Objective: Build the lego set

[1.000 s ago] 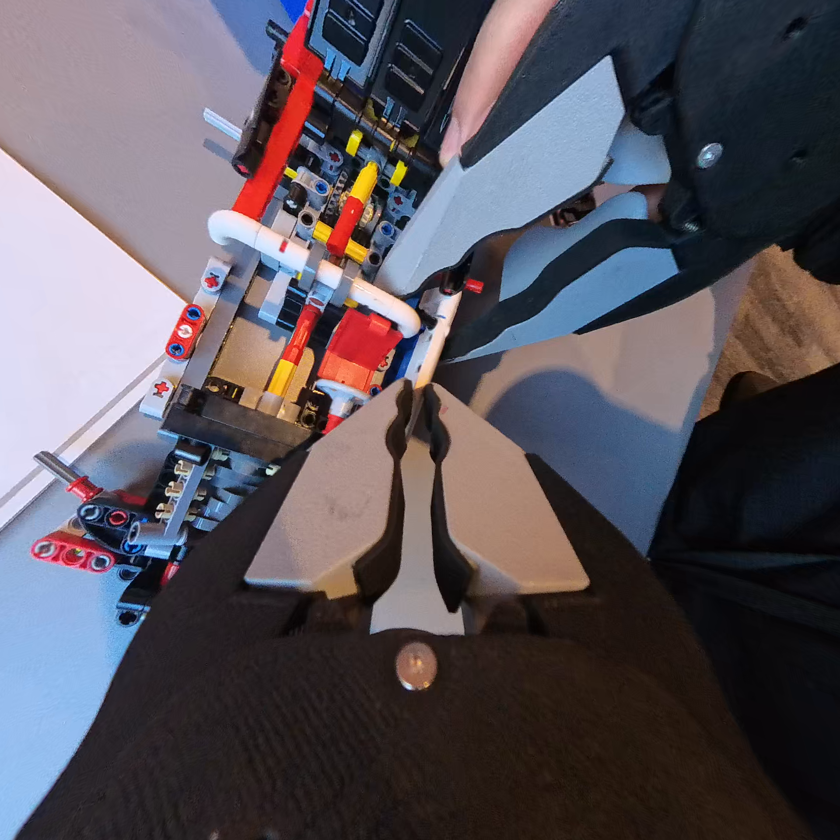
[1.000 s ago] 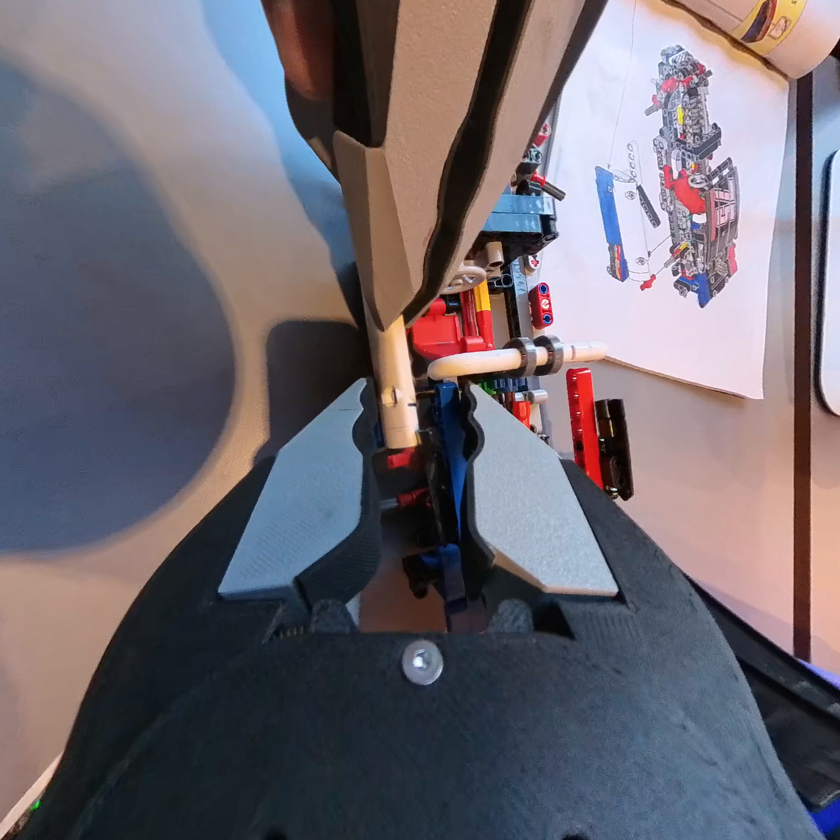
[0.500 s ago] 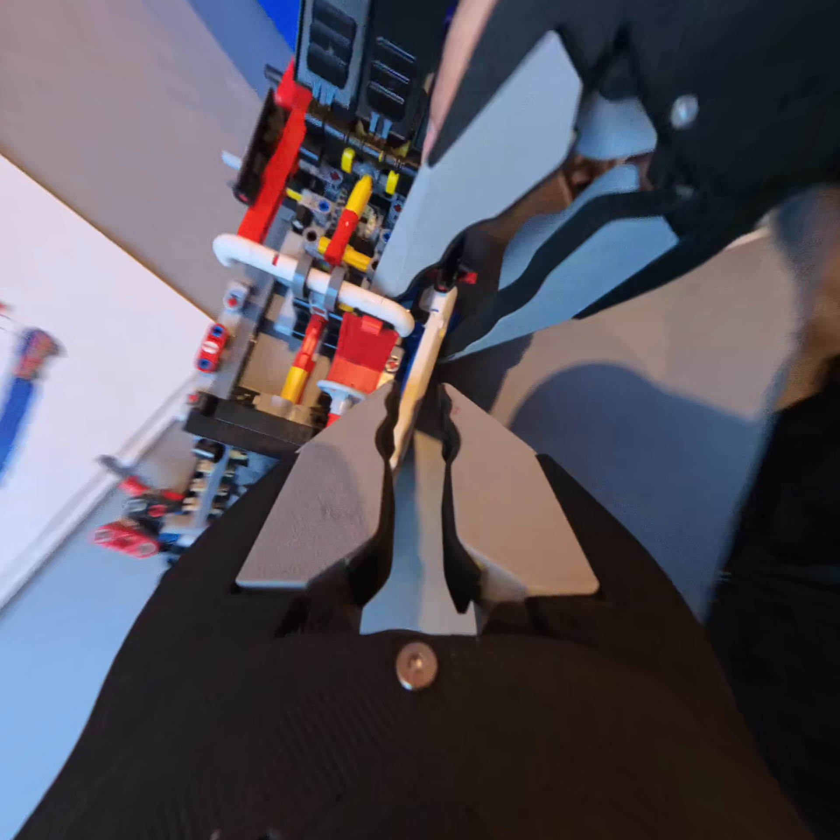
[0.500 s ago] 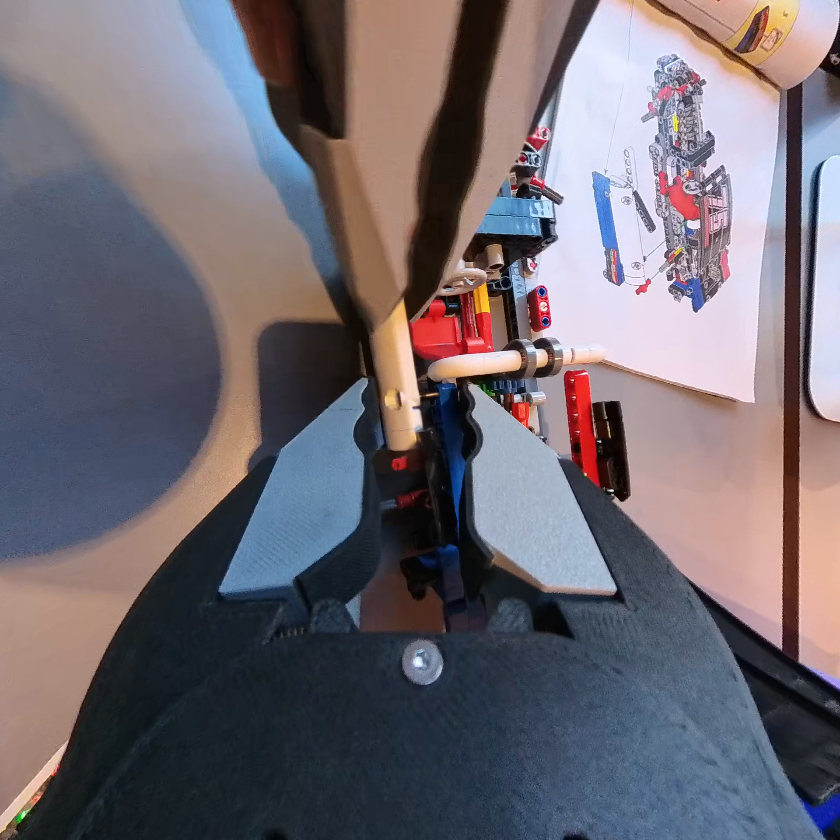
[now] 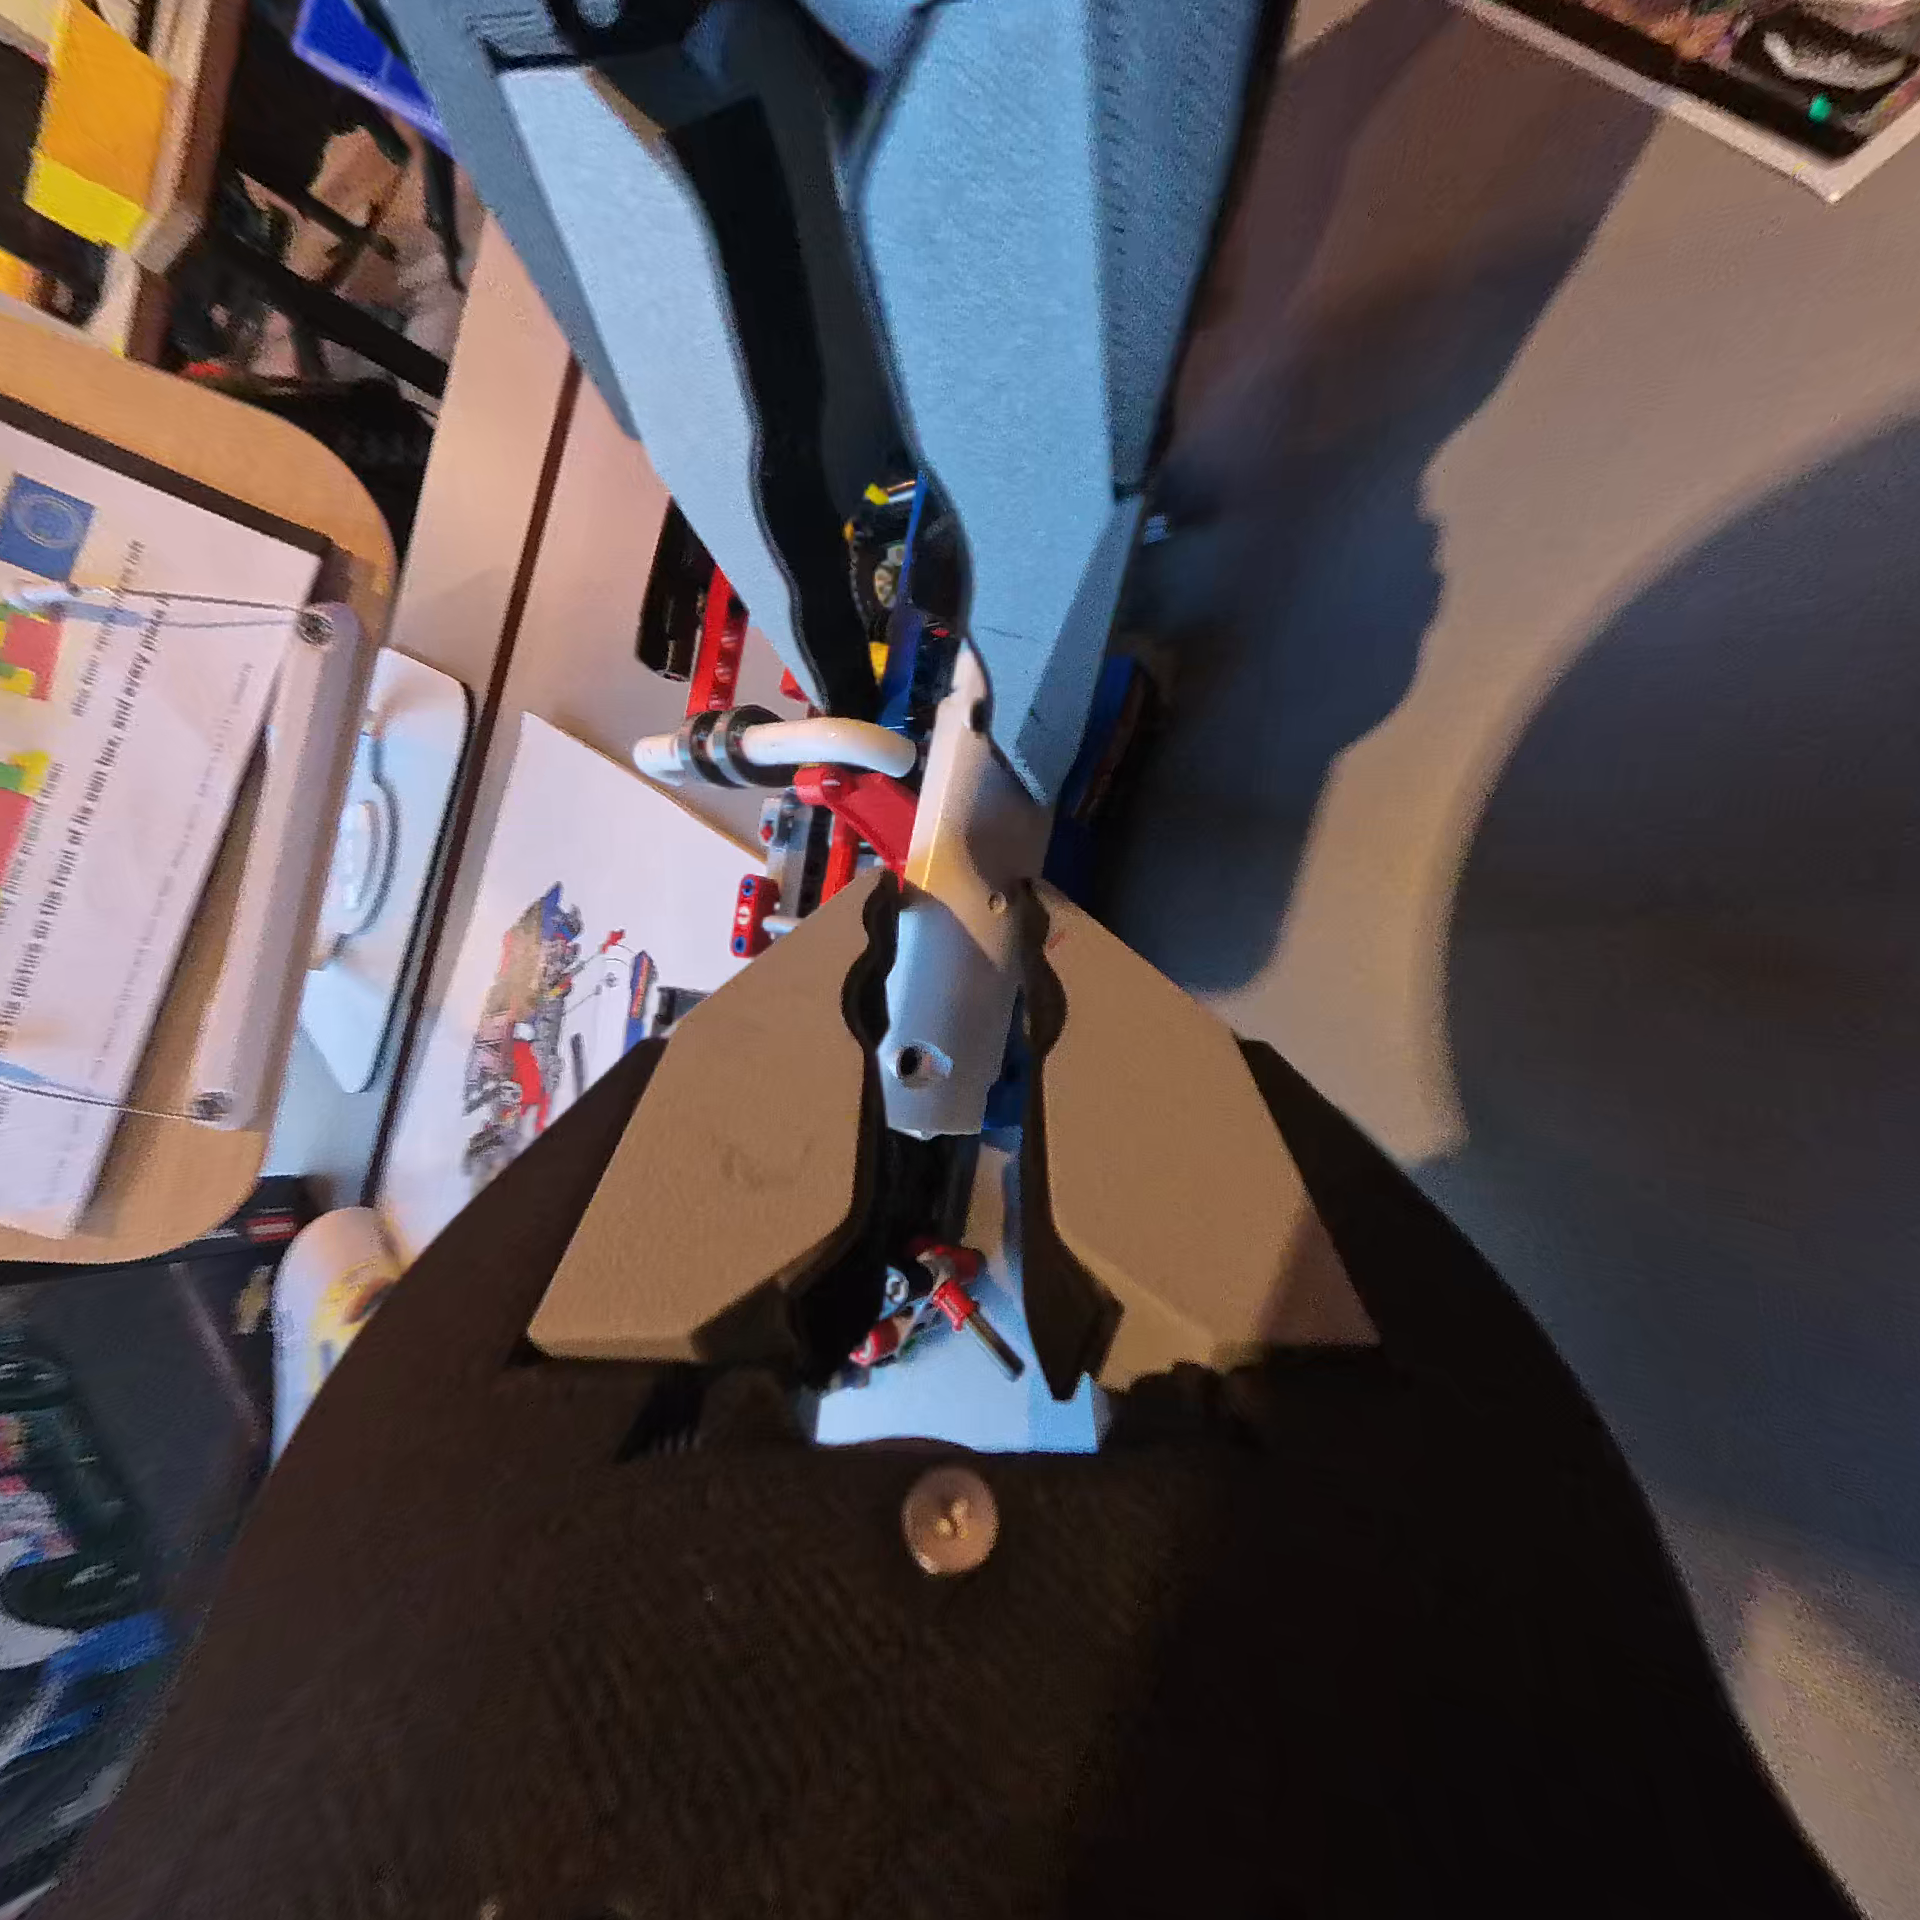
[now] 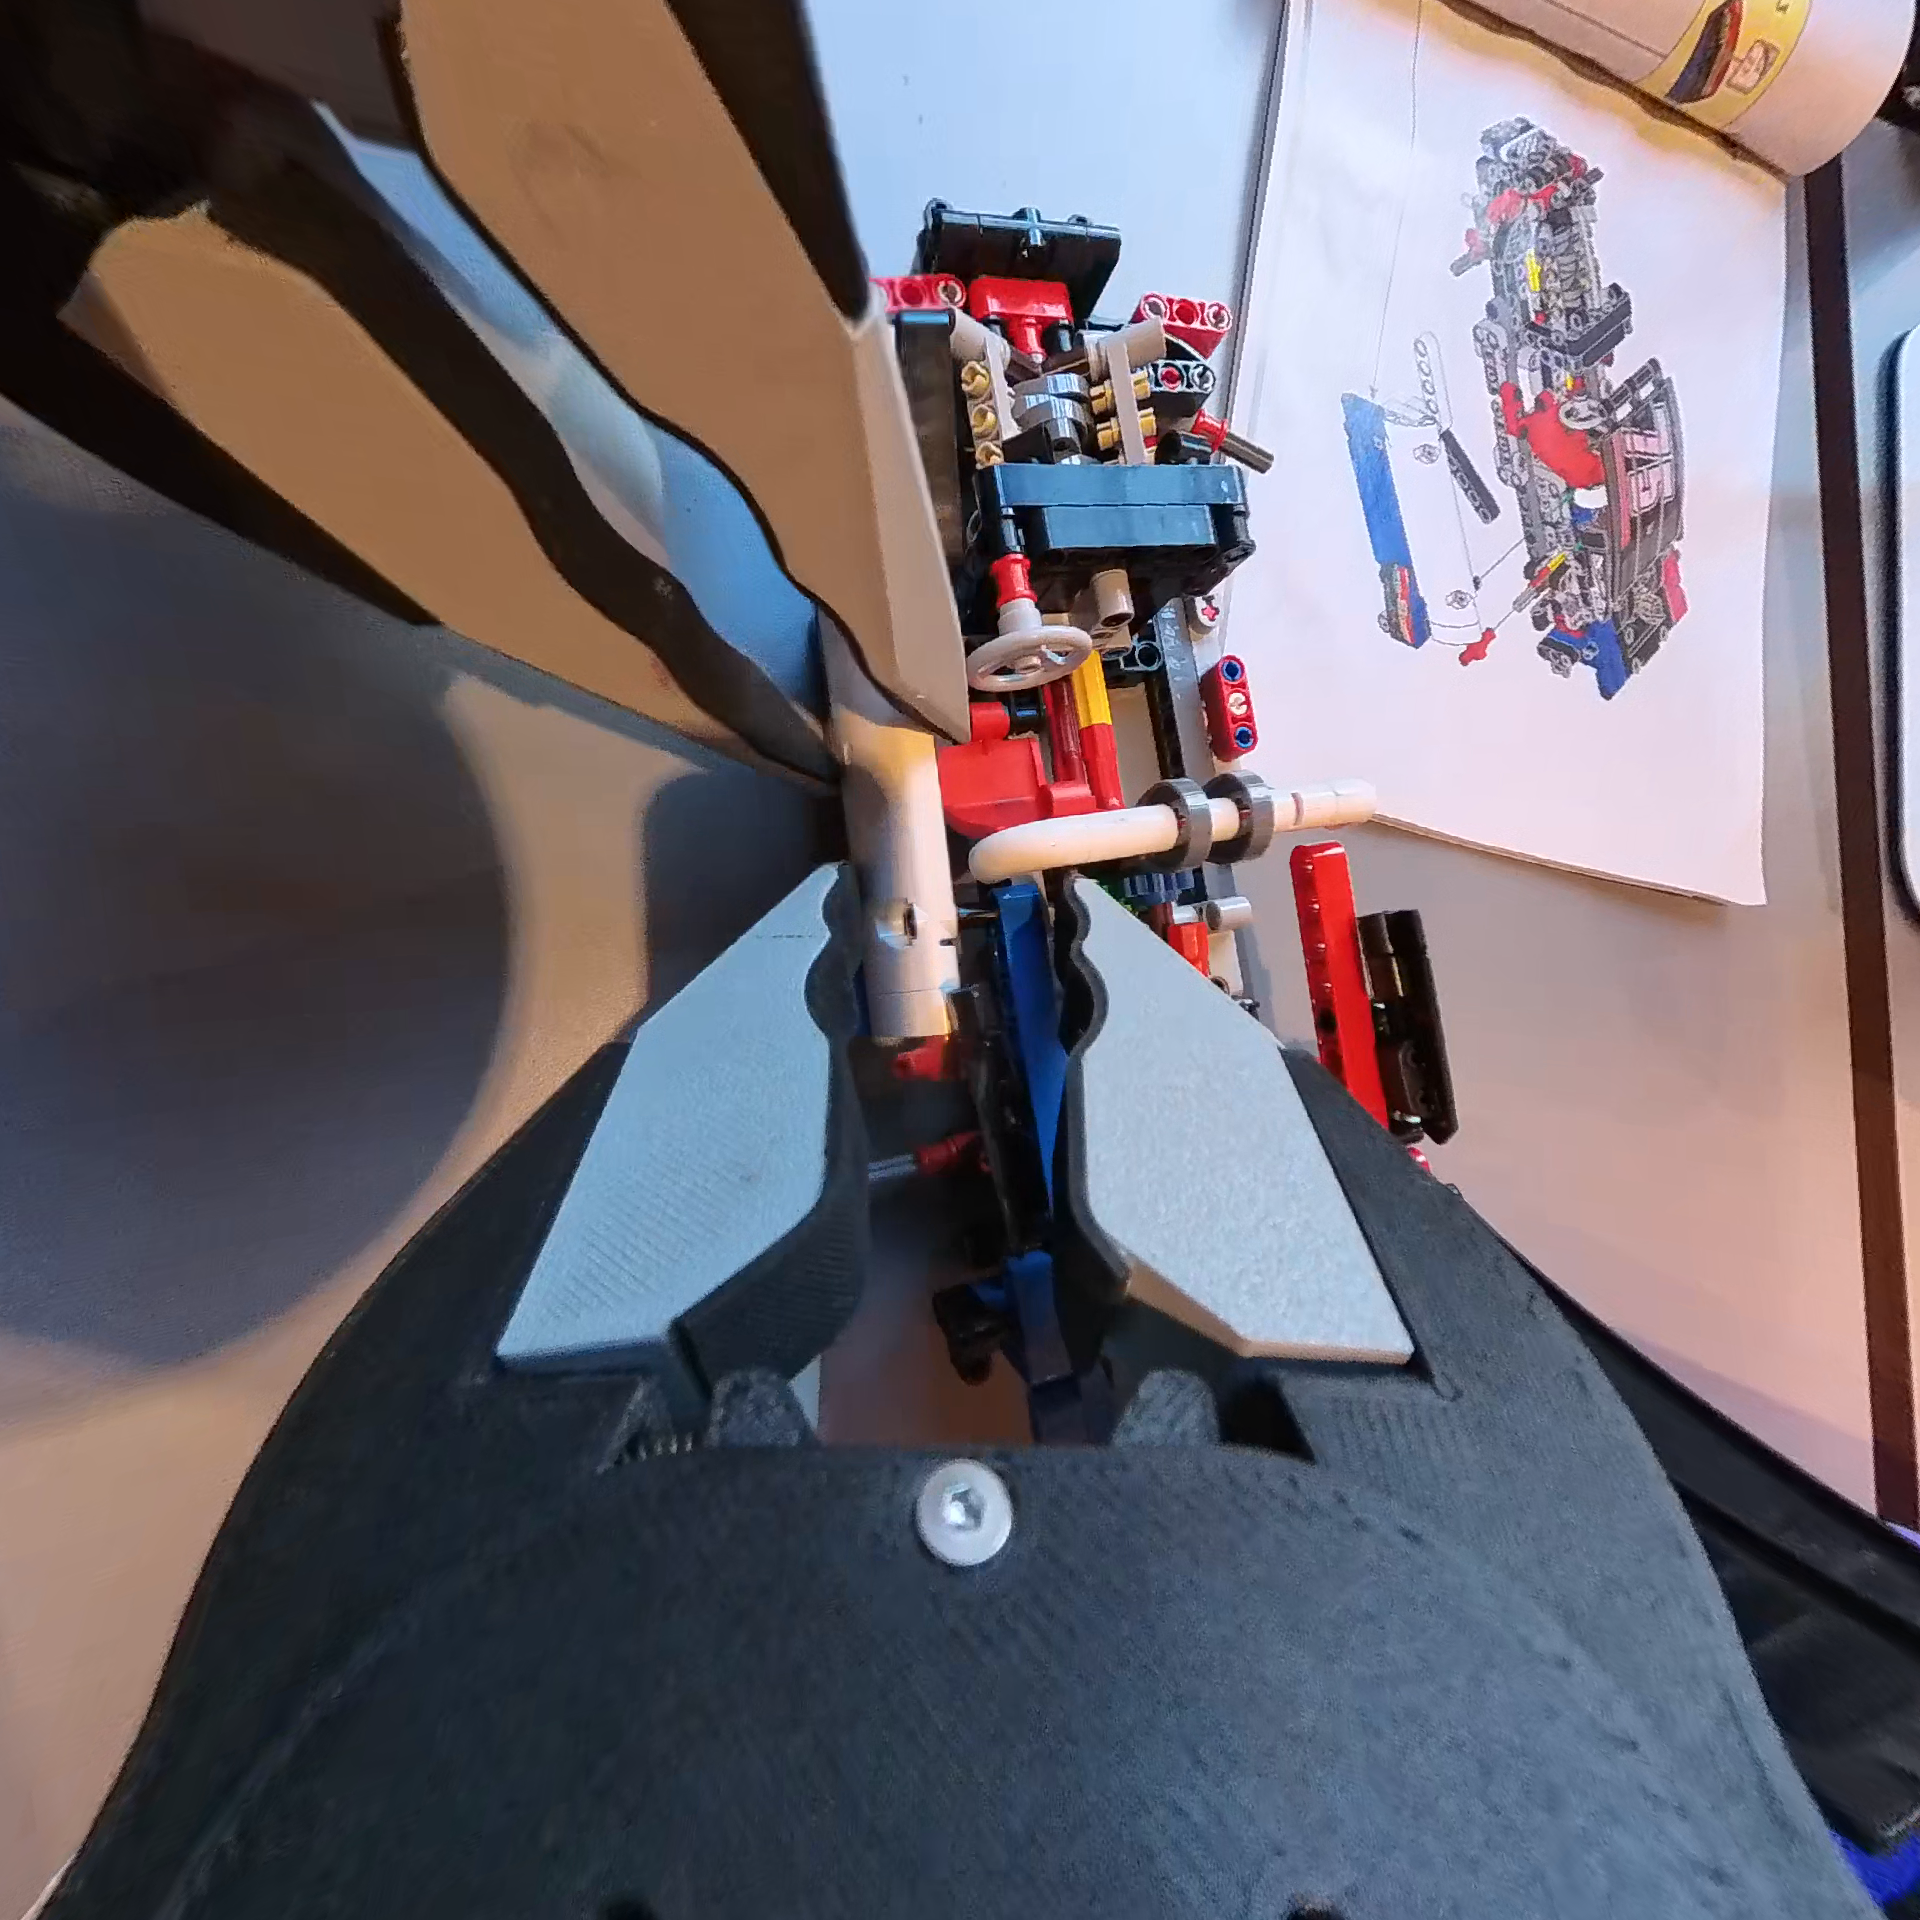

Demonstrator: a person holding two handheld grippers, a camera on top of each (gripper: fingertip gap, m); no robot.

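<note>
Gripping lego model (image 6: 1101,540): both grippers' jaws.

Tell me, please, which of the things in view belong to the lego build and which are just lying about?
In the job:
- lego model
- white panel piece, between the left gripper fingers
- right gripper, around the model's blue part
- printed instruction sheet

Lying about:
- white rounded pad
- clipboard with papers
- yellow block

We see a grey tabletop (image 6: 1621,1039) w/ soft dark shadows, warm light on it. A rounded wooden board (image 5: 260,499) sits at left, cluttered shelving (image 5: 312,229) behind.
</note>
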